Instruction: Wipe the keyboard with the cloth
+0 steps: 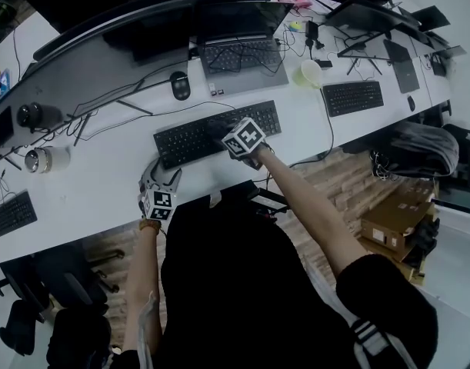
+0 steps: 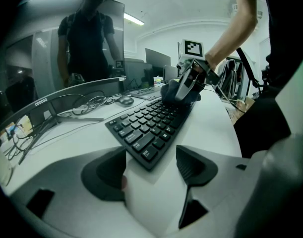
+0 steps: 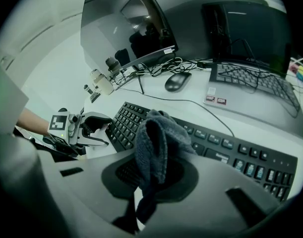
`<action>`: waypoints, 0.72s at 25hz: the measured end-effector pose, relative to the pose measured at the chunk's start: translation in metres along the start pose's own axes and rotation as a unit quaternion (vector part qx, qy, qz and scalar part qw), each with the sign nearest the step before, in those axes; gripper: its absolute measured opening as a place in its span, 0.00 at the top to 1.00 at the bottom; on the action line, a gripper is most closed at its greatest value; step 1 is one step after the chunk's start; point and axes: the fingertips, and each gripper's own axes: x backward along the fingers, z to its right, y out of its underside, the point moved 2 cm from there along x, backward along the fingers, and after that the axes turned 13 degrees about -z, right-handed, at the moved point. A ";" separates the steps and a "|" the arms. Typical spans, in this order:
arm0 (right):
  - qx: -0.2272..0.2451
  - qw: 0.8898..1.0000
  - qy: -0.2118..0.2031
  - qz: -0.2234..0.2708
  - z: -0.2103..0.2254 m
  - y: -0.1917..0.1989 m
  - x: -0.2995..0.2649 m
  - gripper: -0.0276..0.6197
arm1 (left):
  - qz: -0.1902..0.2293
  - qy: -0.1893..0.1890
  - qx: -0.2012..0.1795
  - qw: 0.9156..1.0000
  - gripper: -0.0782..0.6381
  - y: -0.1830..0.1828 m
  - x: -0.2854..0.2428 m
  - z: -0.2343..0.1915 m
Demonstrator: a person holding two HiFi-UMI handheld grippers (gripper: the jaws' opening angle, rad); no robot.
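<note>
In front of the keyboard [image 1: 218, 133] you have only a narrow strip of bare desk [image 1: 96, 183] before the edge. Your left gripper [image 1: 164, 178], jaws apart with nothing between them, stands on this strip just beside the keyboard's left front corner, so the way along the front is closed there. Left of the keyboard the desk is open as far as a pale cylinder [image 1: 44, 160]. Behind it the room is tight: loose cables [image 1: 104, 110], a mouse [image 1: 180, 85] and a laptop [image 1: 242, 56] stand near. To the right the surface is free up to a second keyboard [image 1: 352, 97], crossed by one black cable [image 1: 331, 133]. Your right gripper [image 1: 223, 135], clamped on the cloth [image 3: 158, 143], occupies the keys near the middle.
</note>
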 end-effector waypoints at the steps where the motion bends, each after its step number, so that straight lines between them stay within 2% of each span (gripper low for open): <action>1: 0.001 1.000 -0.002 -0.001 -0.001 -0.001 0.000 0.91 | -0.001 0.000 0.000 1.000 0.45 0.000 0.000 0.000; 18: 0.029 0.999 -0.031 -0.017 -0.031 -0.022 -0.017 0.91 | -0.003 0.003 0.002 1.000 0.45 -0.002 0.000 0.002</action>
